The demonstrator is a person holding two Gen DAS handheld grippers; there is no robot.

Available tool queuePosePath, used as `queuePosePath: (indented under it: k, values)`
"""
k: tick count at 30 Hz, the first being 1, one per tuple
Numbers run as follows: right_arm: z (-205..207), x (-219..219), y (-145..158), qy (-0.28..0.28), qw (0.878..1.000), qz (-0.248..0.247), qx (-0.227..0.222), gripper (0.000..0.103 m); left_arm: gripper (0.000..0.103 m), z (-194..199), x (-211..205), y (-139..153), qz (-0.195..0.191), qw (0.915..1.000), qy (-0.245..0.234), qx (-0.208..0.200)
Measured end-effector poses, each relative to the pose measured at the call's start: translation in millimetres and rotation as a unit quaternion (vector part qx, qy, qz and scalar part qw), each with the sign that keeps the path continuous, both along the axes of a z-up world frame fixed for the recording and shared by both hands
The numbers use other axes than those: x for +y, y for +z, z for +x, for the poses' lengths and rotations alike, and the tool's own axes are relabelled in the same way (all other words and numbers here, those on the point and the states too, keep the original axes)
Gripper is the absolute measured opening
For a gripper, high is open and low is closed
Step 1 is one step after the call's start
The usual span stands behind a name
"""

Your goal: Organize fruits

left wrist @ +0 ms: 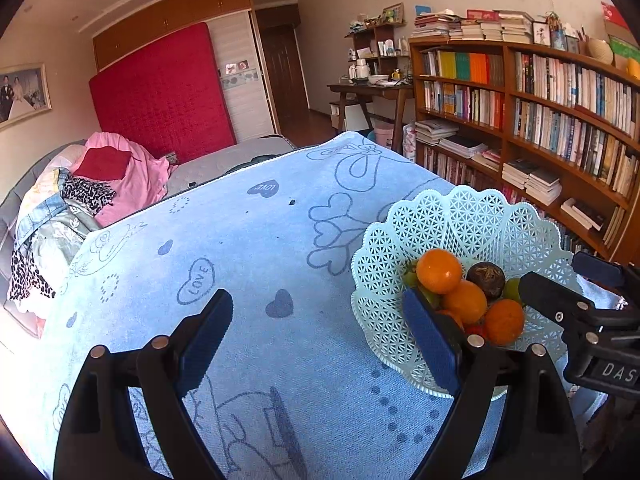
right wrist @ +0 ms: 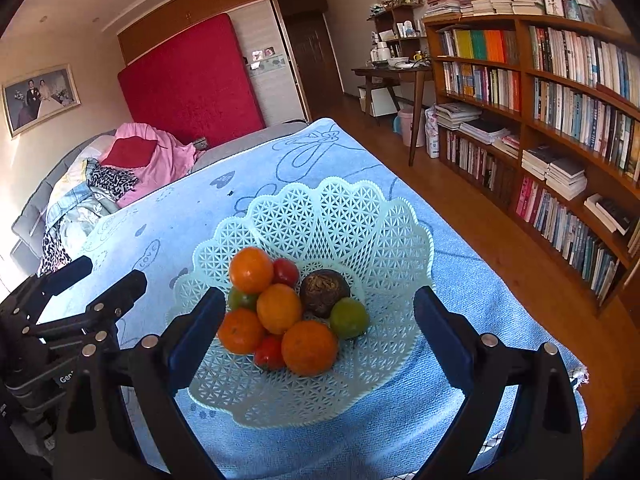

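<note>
A pale mint lattice basket (right wrist: 336, 216) stands on the blue towel-covered table (right wrist: 472, 280). It holds several oranges (right wrist: 309, 347), red tomatoes (right wrist: 285, 271), green fruits (right wrist: 349, 317) and one dark brown round fruit (right wrist: 324, 292). My right gripper (right wrist: 318, 334) hovers open over the basket's near side, its pads touching no fruit. In the left wrist view the basket (left wrist: 464, 216) sits at the right. My left gripper (left wrist: 320, 340) is open over bare towel, its right finger (left wrist: 430, 340) in front of the basket's rim. Each gripper also shows in the other's view: right gripper (left wrist: 568, 280), left gripper (right wrist: 94, 278).
The blue towel (left wrist: 248, 264) with heart and LOVE prints covers the table. A bed piled with clothes (left wrist: 100, 184) lies beyond the table's left edge. A tall bookshelf (right wrist: 560, 120) lines the right wall across a strip of wooden floor (right wrist: 500, 232).
</note>
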State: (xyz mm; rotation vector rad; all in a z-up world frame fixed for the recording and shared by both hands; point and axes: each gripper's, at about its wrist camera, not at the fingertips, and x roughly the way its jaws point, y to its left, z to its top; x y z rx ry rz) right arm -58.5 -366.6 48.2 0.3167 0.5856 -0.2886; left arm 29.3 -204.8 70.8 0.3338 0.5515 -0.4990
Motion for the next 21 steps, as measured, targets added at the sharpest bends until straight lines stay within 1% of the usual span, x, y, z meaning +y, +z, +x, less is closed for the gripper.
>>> queuePosePath:
  k: [3, 9, 15, 21]
  values:
    - [-6.2, 7.5, 2.8, 0.003, 1.000, -0.014, -0.005, 0.096, 0.086, -7.1, 1.2, -3.4, 0.007, 0.9999, 0.005, -0.006]
    - [-26.0, 16.7, 10.1, -0.002, 0.999, -0.035, -0.018, 0.097, 0.086, -17.0, 7.5, -6.4, 0.007, 0.9999, 0.011, -0.007]
    - [-38.4, 34.3, 0.9, 0.011, 0.998, -0.054, -0.002, 0.099, 0.086, -26.0, 15.2, -9.3, 0.008, 0.9998, 0.015, -0.007]
    - [-37.4, 46.0, -3.7, 0.027, 0.998, -0.063, 0.007, 0.099, 0.086, -31.0, 25.2, -11.6, 0.008, 0.9996, 0.025, -0.009]
